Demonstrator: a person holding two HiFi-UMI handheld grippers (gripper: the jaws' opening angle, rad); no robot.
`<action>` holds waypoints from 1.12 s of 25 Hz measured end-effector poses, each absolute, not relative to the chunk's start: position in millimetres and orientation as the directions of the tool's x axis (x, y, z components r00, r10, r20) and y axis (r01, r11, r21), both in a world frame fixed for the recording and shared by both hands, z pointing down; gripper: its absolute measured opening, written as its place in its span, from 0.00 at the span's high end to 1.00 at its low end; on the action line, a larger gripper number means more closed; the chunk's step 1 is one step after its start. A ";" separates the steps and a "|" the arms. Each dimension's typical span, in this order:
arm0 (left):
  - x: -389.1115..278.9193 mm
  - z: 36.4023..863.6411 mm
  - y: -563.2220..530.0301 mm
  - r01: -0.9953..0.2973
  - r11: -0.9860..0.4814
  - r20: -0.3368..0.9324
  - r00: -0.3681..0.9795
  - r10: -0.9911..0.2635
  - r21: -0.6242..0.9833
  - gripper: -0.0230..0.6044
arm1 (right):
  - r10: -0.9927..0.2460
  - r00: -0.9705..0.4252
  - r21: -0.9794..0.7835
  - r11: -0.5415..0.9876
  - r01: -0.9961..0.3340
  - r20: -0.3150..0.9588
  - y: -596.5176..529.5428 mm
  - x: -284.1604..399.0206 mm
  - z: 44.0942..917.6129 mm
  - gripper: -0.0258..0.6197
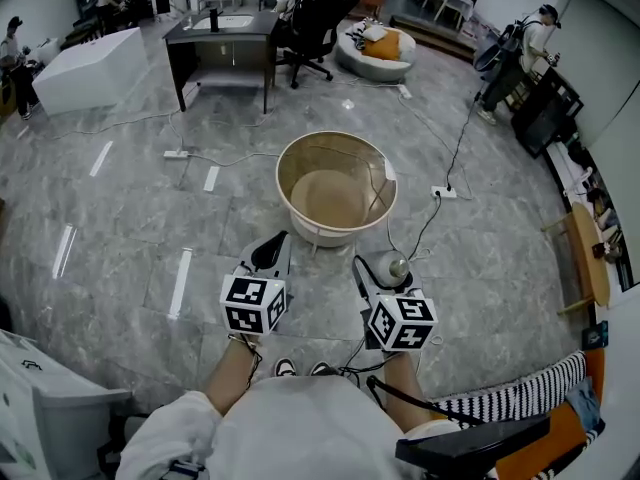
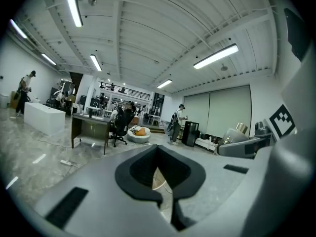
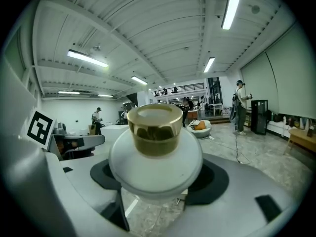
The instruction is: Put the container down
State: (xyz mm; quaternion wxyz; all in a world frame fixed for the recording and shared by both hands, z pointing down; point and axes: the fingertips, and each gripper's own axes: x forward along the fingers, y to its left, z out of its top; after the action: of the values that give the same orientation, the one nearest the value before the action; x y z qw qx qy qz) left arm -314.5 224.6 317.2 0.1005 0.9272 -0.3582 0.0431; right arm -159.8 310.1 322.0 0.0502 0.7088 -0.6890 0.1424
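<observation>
While short of the beige tub point(image 1: 337, 190), grasping a white, gold-capped container point(image 3: 155, 154) in the right gripper point(image 1: 382, 274); left gripper point(image 1: 278, 244) clenched on nothing, alongside.

**Both grippers held out front, right one loaded**

The left gripper point(image 1: 283, 240) is out ahead of the torso, pointing forward and a little down. Its jaws meet at the tips with nothing between them. The right gripper point(image 1: 375, 268) is alongside, near but not touching, and tipped slightly further down. Its jaws are spread wide and clamped on the container point(image 3: 155, 157), with the white body between the pads. The left marker cube point(image 1: 252, 303) and right marker cube point(image 1: 402, 322) face up at the rear of each gripper. The bare left forearm point(image 1: 232, 373) and right forearm point(image 1: 405, 388) run back to the body, roughly parallel. A white sleeve point(image 1: 165, 433) is bunched at the left elbow.
</observation>
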 end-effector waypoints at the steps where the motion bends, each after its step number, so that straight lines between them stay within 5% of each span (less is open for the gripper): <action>1: -314.7 319.0 223.9 -0.671 -0.724 0.156 0.741 -0.653 0.161 0.96 | -0.961 0.012 -0.127 -0.049 -0.991 0.275 310.7 -160.7 323.2 0.41; 28: -219.6 331.1 147.3 -0.678 -0.716 0.189 0.735 -0.652 0.165 0.96 | -0.951 -0.021 -0.114 -0.015 -0.993 0.308 221.5 -76.4 332.8 0.41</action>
State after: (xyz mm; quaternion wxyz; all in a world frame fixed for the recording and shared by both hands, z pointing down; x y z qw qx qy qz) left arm -219.6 147.3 331.1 0.1121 0.9245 -0.3595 0.0584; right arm -76.4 221.5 332.8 0.0699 0.6960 -0.6984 0.1512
